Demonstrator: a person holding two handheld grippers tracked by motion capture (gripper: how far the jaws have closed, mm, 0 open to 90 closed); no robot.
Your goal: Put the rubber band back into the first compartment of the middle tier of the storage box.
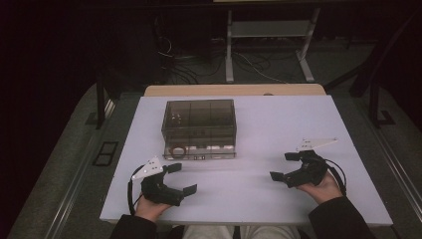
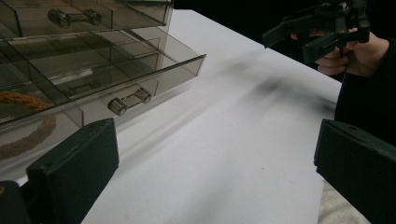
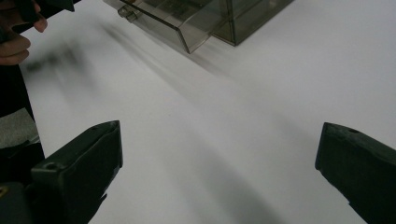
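Your two black jaws rise wide apart at the bottom of the left gripper view, with bare white tabletop (image 2: 224, 154) between them and nothing held. Your left gripper (image 1: 179, 178) sits at the near left of the white table (image 1: 278, 124), your right gripper (image 1: 284, 166) at the near right, well apart from each other; its jaws are spread just as wide and empty in the right gripper view. Ahead of you, between the two and nearer your left one, stands the smoky transparent plastic drawer cabinet (image 1: 199, 122), its bottom drawer (image 1: 201, 149) pulled out toward you. In the left gripper view that drawer (image 2: 116, 79) juts out just past your left jaw, with a clear bar handle (image 2: 129, 101) on its front. A brown braided ring (image 2: 23, 126) lies in its left compartment, partly cut off by the frame edge, so you cannot make out its full shape. Whatever sits in the drawer's other compartments is too dim to tell. Nothing stands between either gripper and the drawer front. Your other hand (image 2: 355, 53) shows far off, its gripper blurred.
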